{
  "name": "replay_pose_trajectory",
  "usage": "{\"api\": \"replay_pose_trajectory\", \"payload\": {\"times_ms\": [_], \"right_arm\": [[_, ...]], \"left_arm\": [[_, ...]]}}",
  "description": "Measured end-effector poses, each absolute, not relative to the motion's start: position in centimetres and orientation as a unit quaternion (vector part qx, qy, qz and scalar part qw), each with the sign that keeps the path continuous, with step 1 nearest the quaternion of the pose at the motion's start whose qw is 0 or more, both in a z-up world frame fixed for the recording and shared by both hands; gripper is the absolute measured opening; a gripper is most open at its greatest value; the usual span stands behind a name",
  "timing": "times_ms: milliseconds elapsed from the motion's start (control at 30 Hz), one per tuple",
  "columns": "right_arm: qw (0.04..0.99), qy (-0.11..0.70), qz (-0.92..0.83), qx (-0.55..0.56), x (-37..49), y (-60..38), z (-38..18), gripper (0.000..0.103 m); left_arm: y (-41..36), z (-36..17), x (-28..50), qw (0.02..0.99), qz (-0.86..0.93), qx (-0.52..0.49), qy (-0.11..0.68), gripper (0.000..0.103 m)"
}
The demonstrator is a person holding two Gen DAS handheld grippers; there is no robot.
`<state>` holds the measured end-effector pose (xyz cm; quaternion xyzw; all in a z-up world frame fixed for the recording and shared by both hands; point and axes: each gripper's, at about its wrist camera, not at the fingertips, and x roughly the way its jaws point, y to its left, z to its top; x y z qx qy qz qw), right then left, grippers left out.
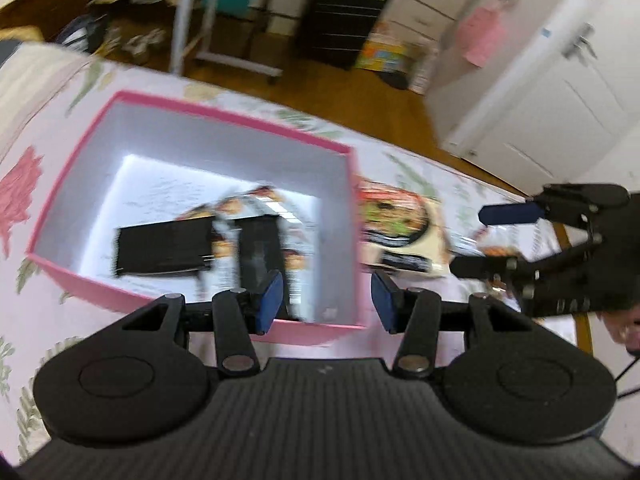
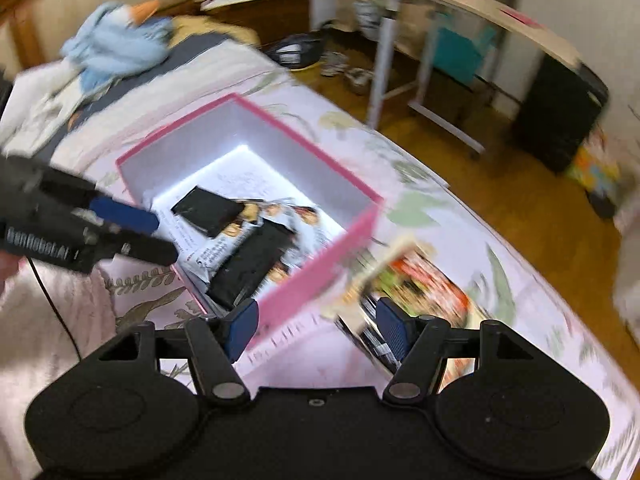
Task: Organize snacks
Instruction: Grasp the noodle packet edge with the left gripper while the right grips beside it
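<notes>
Left hand-held gripper [image 1: 326, 300] open above pink box [image 1: 340, 330], snack packets [image 1: 256, 240] inside.

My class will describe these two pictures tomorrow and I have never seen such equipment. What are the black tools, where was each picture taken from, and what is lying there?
A person holds two hand tools, each with two blue-padded fingers and a camera looking along them. One picture is from the left gripper, the other from the right gripper. Both are open and hold nothing. On a flowered bedspread stands an open pink box with snack packets inside. Another snack packet lies outside, beside the box. Both pictures are blurred.
</notes>
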<state>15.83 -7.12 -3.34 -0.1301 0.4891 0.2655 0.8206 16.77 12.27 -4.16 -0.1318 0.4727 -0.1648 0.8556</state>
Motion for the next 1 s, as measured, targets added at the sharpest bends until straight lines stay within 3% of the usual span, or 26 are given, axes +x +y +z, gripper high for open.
{"api": "replay_pose_trajectory", "payload": {"times_ms": [267,533,1000], "right_arm": [[0.831,0.515,0.207,-0.021,17.9,-14.8,-6.0,0.070],[0.816,0.531,0.162,0.161,20.6,-22.9,-13.0,0.070],[0.801,0.537,0.184,0.191,23.0,-24.8,-19.4,0.070]], "left_arm": [[2.5,-2.5,17.2,0.855,-0.206,-0.097,0.466,0.047],[-4.7,-7.4,19.2,0.859,-0.160,-0.068,0.482,0.045],[-6.1,-15.2,22.8,0.892,-0.098,-0.053,0.438,0.052]]}}
